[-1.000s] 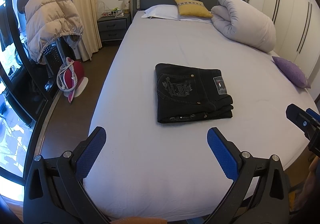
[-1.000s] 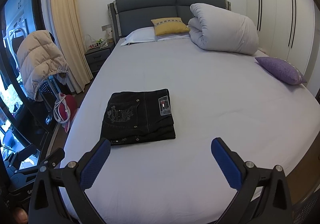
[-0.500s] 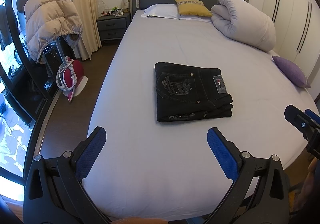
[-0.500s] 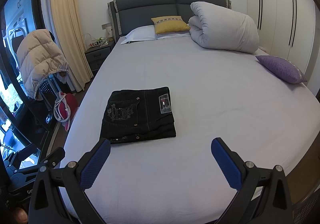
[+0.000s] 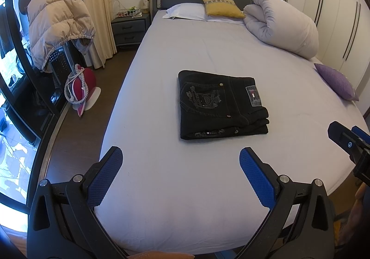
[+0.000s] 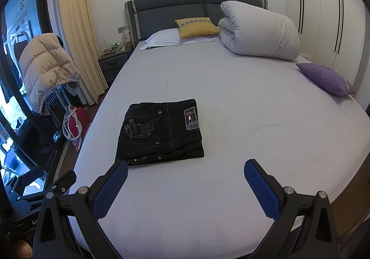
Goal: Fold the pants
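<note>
Black pants (image 5: 222, 104) lie folded into a neat rectangle on the white bed (image 5: 185, 178), back pocket and label facing up. They also show in the right wrist view (image 6: 159, 131). My left gripper (image 5: 180, 154) is open and empty, held above the bed's near edge, short of the pants. My right gripper (image 6: 185, 166) is open and empty, also near the foot of the bed, with the pants just beyond its left finger. The right gripper's body shows at the right edge of the left wrist view (image 5: 349, 141).
A rolled white duvet (image 5: 282, 25), a yellow cushion (image 5: 222, 5), a white pillow (image 5: 185, 10) and a purple cushion (image 5: 337, 80) lie on the bed. A nightstand (image 5: 129, 27), a beige jacket (image 5: 57, 23) and a red bag (image 5: 81, 87) stand left of the bed.
Both grippers have drifted slightly, the pants shifting a little up in the views. The pants have not moved on the bed. Both grippers stay open.
</note>
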{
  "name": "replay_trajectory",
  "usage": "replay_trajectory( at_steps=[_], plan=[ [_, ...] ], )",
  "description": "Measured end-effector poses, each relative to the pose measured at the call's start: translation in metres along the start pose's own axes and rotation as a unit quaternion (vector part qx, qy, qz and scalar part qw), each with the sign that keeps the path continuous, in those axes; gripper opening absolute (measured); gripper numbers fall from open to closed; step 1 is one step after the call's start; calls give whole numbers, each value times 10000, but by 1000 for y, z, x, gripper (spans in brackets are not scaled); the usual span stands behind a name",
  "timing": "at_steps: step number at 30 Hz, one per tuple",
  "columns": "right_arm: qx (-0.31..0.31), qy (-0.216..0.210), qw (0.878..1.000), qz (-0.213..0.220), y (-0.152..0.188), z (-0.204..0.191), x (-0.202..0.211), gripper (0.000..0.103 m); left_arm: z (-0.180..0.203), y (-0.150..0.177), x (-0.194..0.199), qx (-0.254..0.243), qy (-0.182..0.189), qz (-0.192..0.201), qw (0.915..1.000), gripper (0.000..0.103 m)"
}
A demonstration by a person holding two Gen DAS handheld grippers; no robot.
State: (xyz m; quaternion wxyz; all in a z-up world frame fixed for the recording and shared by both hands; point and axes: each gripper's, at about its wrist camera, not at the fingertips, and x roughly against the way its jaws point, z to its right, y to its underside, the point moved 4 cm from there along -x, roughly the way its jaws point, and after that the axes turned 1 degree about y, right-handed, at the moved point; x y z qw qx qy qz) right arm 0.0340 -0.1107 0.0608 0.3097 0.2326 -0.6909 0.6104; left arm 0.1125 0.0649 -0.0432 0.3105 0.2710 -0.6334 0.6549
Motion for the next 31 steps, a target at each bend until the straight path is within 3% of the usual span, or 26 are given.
replay_trajectory(
  at_steps=[31],
  plan=[
    [13,-53,10000,-74,10,2,-7,103,1,4,-4,25,-42,-31,10000,103]
  ],
)
